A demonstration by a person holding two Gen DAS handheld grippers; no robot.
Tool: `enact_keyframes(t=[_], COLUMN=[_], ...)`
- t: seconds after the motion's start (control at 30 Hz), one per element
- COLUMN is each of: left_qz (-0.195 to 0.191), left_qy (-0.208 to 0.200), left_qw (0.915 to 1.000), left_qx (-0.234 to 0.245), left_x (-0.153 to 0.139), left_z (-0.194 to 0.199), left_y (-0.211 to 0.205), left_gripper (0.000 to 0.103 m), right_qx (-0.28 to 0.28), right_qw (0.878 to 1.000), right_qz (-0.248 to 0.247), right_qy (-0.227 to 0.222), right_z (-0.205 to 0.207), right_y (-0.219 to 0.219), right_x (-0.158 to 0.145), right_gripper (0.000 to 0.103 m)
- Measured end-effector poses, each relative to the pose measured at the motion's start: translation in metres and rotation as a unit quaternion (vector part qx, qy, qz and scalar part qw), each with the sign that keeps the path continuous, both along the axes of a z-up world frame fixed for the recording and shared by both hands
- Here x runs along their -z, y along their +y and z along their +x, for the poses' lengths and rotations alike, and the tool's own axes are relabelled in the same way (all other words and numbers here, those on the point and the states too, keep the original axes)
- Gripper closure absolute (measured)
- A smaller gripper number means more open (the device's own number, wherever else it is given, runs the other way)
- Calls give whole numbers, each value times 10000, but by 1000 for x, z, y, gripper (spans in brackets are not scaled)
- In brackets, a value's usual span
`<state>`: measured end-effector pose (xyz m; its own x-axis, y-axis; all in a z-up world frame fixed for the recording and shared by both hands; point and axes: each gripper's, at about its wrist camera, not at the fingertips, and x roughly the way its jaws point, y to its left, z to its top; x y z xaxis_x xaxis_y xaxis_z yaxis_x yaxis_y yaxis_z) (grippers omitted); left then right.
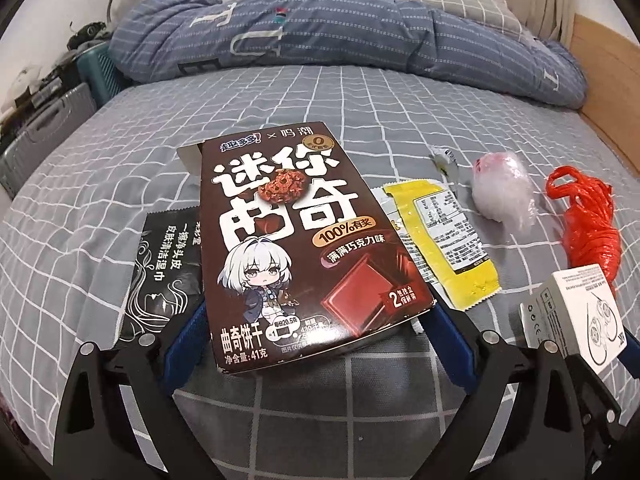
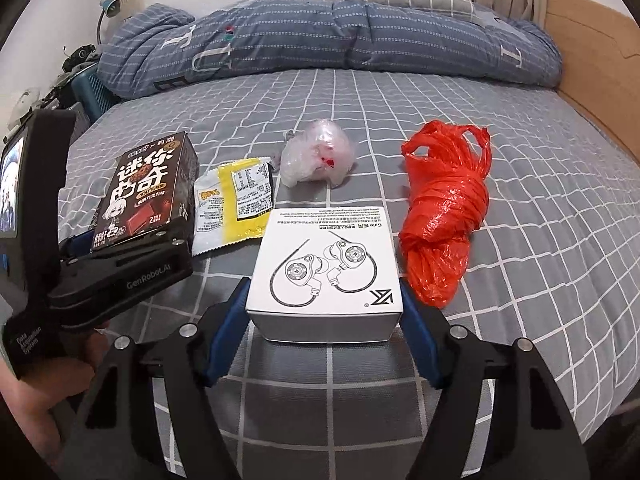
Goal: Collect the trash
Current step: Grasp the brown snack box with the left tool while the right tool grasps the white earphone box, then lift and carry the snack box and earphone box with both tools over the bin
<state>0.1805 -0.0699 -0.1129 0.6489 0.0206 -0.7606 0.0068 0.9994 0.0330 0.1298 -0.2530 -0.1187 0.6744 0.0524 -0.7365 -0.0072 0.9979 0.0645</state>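
Both claws loaded: left claw point(image 1: 320, 320) clamps cookie box point(image 1: 296, 240), right claw point(image 2: 324, 312) clamps earphone box point(image 2: 326, 272). Risk: smooth cardboard slipping onto bed point(image 2: 520, 200).

Grey checked bed point(image 2: 360, 92), spread with a row of trash: red plastic bag point(image 2: 444, 216) right of the right gripper's fingers, clear crumpled wrap point(image 2: 316, 158) ahead, yellow sachet point(image 2: 240, 200) and black wipe packet point(image 1: 164, 264) leftward. Blue quilt point(image 2: 320, 36) bunched far ahead.
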Motion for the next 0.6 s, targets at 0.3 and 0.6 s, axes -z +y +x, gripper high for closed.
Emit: enact_keyframes(t=[0.3, 0.6], left_qz=[-174, -305], left_qy=[-165, -228], left_qw=[9997, 9991], left_qx=[91, 209], left_x=[-13, -34], left_z=[-9, -22], left_y=[8, 10], left_gripper=[9, 9], right_qx=[-21, -47], right_qw=[9999, 9996], right_qz=[65, 56], right_qy=[-79, -262], right_z=[-3, -14], right_y=[-2, -3], right_x=[-10, -36], right_gripper=[36, 35])
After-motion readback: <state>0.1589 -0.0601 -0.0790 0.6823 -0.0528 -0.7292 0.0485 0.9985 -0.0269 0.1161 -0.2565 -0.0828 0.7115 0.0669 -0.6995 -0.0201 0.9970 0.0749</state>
